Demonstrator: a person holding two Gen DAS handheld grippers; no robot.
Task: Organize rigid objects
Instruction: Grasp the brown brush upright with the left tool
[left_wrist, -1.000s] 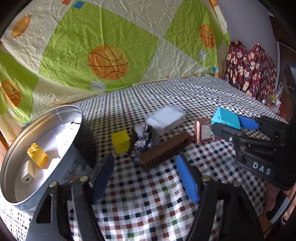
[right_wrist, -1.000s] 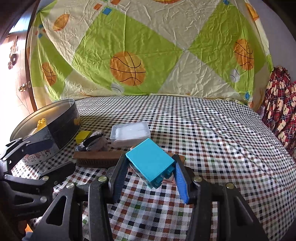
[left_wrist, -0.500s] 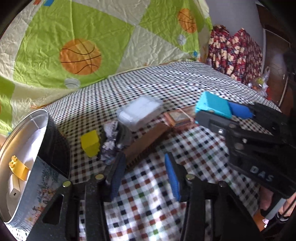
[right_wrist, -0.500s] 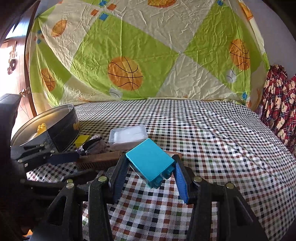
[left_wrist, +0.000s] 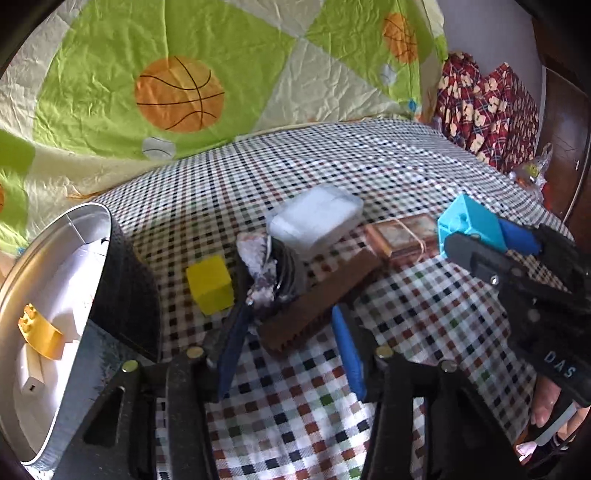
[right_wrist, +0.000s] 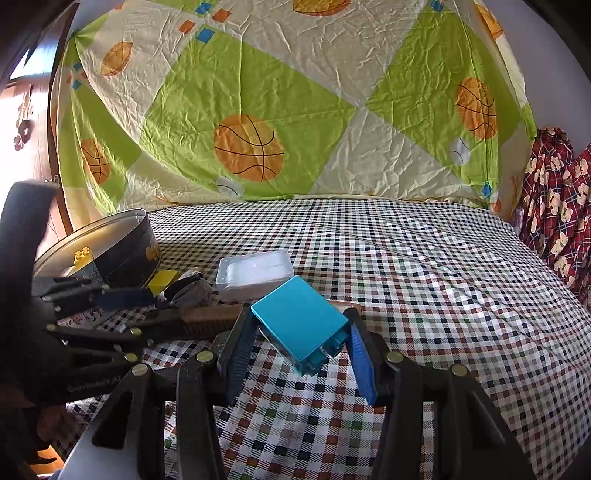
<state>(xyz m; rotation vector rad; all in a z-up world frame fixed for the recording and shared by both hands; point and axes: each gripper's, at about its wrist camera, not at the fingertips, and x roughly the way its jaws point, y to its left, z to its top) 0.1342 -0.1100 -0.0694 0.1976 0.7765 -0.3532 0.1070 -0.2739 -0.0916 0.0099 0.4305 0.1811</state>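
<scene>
On the checked bed, a round tin sits at the left edge holding a yellow brick. The left tongs are opening around a brown brush, pads apart from it. The right tongs clamp a teal block above the cloth.

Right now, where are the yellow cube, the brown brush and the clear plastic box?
yellow cube (left_wrist: 210, 284), left wrist view, point on its top face.
brown brush (left_wrist: 321, 295), left wrist view, point on the middle of its long wooden back.
clear plastic box (right_wrist: 255, 273), right wrist view, point on its lid.
</scene>
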